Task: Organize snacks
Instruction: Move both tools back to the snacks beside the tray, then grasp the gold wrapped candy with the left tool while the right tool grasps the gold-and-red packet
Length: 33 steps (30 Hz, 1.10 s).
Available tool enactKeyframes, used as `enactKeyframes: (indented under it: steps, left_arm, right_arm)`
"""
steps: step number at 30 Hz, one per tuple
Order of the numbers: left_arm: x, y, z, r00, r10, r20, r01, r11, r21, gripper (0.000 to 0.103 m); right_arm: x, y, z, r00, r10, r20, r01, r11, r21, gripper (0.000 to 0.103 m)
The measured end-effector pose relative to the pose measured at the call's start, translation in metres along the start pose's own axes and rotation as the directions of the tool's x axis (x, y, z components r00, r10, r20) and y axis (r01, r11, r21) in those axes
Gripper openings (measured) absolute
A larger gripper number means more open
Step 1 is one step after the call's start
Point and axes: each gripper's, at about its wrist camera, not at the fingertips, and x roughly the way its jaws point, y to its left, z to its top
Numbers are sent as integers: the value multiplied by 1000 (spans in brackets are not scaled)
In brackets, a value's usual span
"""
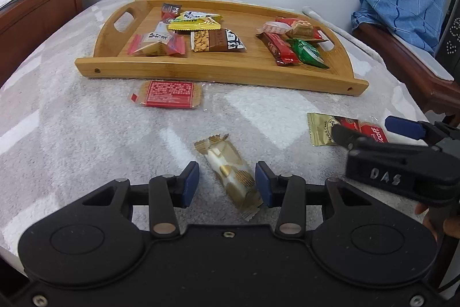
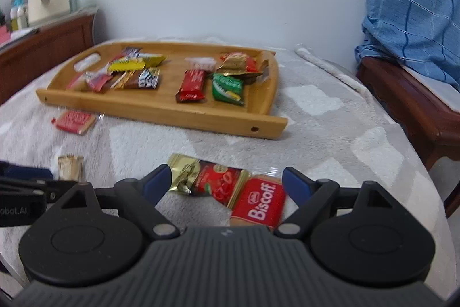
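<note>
Two hand-held tools are working over loose snacks on a grey-covered counter, short of the bamboo tray (image 1: 218, 71). The left tool (image 1: 227, 183) is straddling a gold-and-white candy (image 1: 230, 177); its pads are near the wrapper but not visibly pressing it. The right tool (image 2: 227, 183) is hanging released around a red-and-gold packet (image 2: 212, 180) and a Biscoff biscuit (image 2: 258, 206). Clean pickups likely require pinching across each wrapper's narrow middle and taking one item at a time.
</note>
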Motion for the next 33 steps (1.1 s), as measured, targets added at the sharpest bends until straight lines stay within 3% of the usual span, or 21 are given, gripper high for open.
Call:
enactKeyframes:
  steps: [4, 11, 19, 23, 28, 31, 33]
  left_arm:
    - [5, 0, 2, 1000, -2, -2, 2, 1000, -18, 39]
    - [3, 2, 1, 1000, 18, 12, -18, 1000, 7, 21]
    - [-2, 6, 4, 999, 25, 35, -26, 999, 25, 21]
    - [-3, 8, 6, 999, 28, 40, -28, 999, 17, 21]
    - [-3, 11, 8, 998, 34, 44, -34, 999, 11, 21]
    - [-5, 13, 9, 998, 35, 51, -35, 999, 9, 21]
    - [-6, 13, 10, 998, 34, 55, -34, 999, 4, 21]
  right_arm:
    - [8, 11, -2, 1000, -4, -23, 2, 998, -62, 88]
    - [13, 23, -3, 1000, 12, -20, -14, 993, -115, 81]
    - [13, 27, -2, 999, 40, -13, -41, 991, -124, 73]
    - [16, 26, -1, 1000, 9, -6, -10, 991, -132, 83]
    - [22, 20, 1, 999, 19, -25, -22, 994, -111, 86]
    - [22, 20, 1, 998, 45, -34, -48, 995, -91, 75]
    - [21, 20, 0, 997, 74, -35, -76, 995, -62, 74]
